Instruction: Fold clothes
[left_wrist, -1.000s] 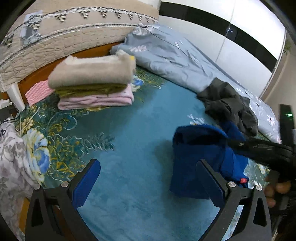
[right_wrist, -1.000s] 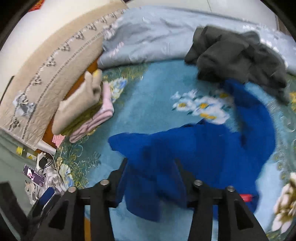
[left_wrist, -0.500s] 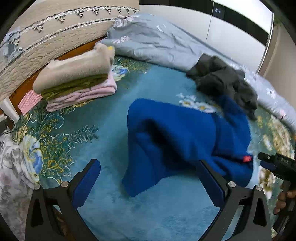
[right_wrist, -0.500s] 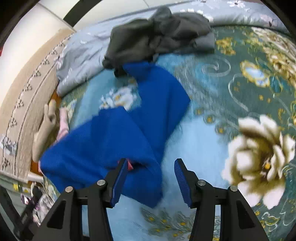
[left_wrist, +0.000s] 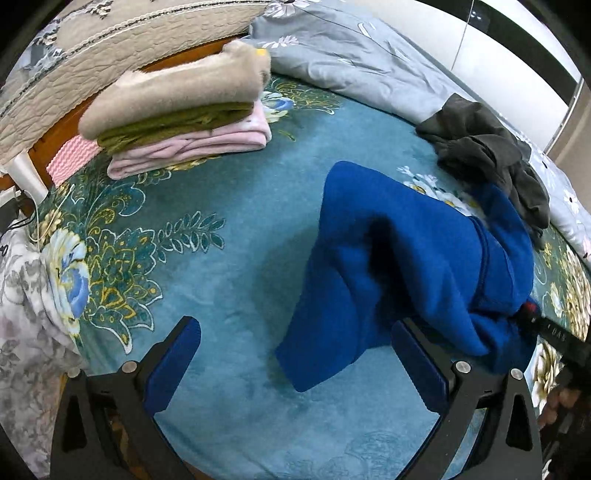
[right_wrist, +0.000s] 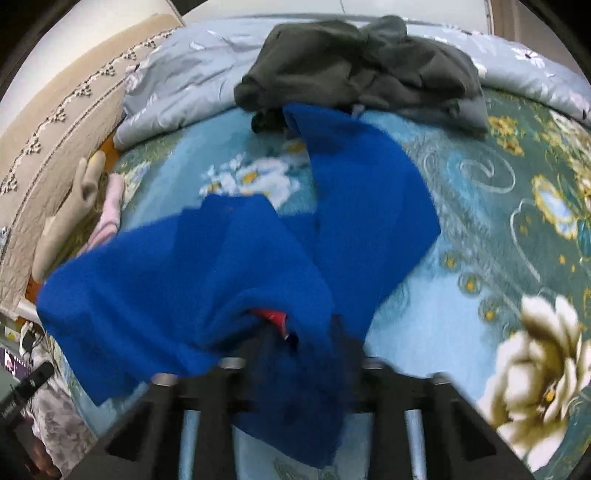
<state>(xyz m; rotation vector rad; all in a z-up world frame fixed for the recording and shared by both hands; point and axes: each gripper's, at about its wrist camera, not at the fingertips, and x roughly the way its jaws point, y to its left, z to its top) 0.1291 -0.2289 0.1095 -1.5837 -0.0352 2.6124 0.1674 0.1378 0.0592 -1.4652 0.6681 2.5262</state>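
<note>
Left wrist view shows part of the work done: a stack of folded clothes (left_wrist: 177, 122), beige over olive over pink, sits by the headboard on the bed (left_wrist: 229, 229). The blue fleece garment (left_wrist: 406, 258) lies rumpled mid-bed, not yet folded, and a dark grey garment (left_wrist: 491, 155) waits in a heap behind it, touching its far end. So I judge at least two pieces are left.

The left tool (left_wrist: 295, 362) has its jaws wide apart with nothing between them, hovering near the fleece's nearest corner. The right tool (right_wrist: 299, 354) is clamped on a bunched edge of the fleece beside a red tag (right_wrist: 273, 319).

Blur and cloth hide the right tool's pads. Which part of the fleece is gripped I cannot tell.
</note>
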